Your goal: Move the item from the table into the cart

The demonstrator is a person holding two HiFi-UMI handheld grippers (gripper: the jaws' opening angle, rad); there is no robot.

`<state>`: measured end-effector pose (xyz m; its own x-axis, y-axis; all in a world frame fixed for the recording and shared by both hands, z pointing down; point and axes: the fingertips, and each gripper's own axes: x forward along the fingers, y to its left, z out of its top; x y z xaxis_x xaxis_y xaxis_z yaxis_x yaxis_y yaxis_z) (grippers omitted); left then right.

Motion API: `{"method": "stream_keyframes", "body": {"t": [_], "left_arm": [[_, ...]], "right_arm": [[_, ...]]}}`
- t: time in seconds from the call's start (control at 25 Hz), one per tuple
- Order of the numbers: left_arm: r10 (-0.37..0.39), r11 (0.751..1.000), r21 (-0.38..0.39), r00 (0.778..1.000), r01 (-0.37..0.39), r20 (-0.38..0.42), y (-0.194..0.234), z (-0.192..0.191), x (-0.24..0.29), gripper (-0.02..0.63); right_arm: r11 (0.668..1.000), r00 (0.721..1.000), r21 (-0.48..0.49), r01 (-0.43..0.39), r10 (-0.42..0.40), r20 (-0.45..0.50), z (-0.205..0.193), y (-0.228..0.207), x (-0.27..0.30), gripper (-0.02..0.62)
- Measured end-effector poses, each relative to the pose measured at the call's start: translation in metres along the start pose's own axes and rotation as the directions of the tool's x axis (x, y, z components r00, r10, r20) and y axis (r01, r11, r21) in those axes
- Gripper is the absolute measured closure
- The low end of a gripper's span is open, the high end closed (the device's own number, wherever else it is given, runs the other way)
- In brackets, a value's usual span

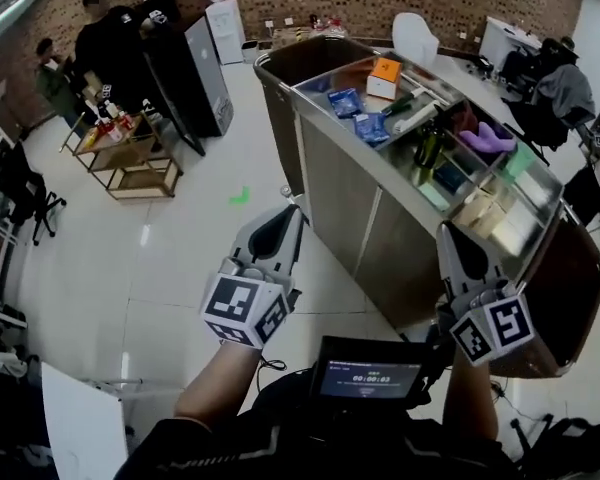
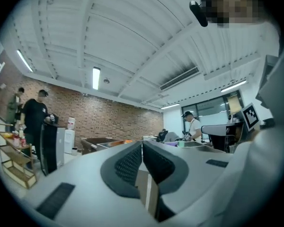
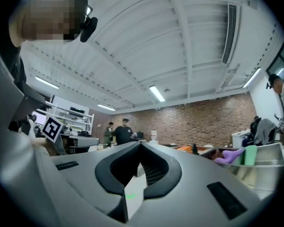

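A long steel counter point(image 1: 380, 218) with open compartments runs from the middle to the right of the head view. In it lie an orange box point(image 1: 385, 73), blue packets point(image 1: 345, 101), a dark bottle point(image 1: 427, 148) and a purple item point(image 1: 488, 138). Brown bins stand at its far end point(image 1: 310, 58) and its near end point(image 1: 570, 288). My left gripper point(image 1: 292, 213) is raised over the floor, left of the counter. It is shut and holds nothing. My right gripper point(image 1: 448, 230) is raised by the counter's near side, also shut and holding nothing. The left gripper view point(image 2: 142, 143) and the right gripper view point(image 3: 141, 143) both show the pads meeting.
Two people stand at the back left by a black cabinet point(image 1: 185, 78) and a low wooden shelf point(image 1: 130, 153). A water dispenser point(image 1: 223, 23) stands by the brick wall. A seated person point(image 1: 560, 88) is at desks on the far right. A green mark point(image 1: 239, 196) is on the white floor.
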<state>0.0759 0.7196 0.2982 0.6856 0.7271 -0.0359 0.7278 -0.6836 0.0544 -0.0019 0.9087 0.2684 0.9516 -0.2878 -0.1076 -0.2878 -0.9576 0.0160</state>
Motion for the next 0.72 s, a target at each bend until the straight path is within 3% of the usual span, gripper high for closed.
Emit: {"method": "stream_keyframes", "body": {"t": [0.12,0.2,0.32,0.4,0.6,0.72], "left_arm": [[0.117,0.993,0.018,0.993,-0.117,-0.013,0.050,0.004,-0.027,0.589],[0.227,0.974,0.015,0.974,-0.227,-0.012,0.096,0.007,-0.057,0.589],[0.415,0.910,0.004,0.909,-0.415,-0.024,0.185,0.010,-0.130,0.589],[0.494,0.869,0.003,0.869,-0.494,-0.042,0.242,0.012,-0.182,0.589],[0.577,0.816,-0.013,0.815,-0.578,-0.043,0.362,0.028,-0.317,0.589],[0.648,0.760,-0.015,0.760,-0.649,-0.046,0.437,0.033,-0.389,0.589]], "right_arm": [[0.992,0.993,0.036,-0.119,0.119,-0.004,-0.010,0.030,0.057,0.586],[0.982,0.983,0.052,-0.182,0.182,-0.009,-0.015,0.058,0.097,0.586],[0.953,0.954,0.073,-0.294,0.297,-0.028,-0.023,0.132,0.166,0.586],[0.929,0.929,0.071,-0.364,0.367,-0.041,-0.025,0.195,0.211,0.586],[0.881,0.884,0.098,-0.463,0.468,-0.026,-0.024,0.359,0.313,0.586],[0.838,0.840,0.092,-0.539,0.542,-0.015,-0.022,0.457,0.374,0.586]]}}
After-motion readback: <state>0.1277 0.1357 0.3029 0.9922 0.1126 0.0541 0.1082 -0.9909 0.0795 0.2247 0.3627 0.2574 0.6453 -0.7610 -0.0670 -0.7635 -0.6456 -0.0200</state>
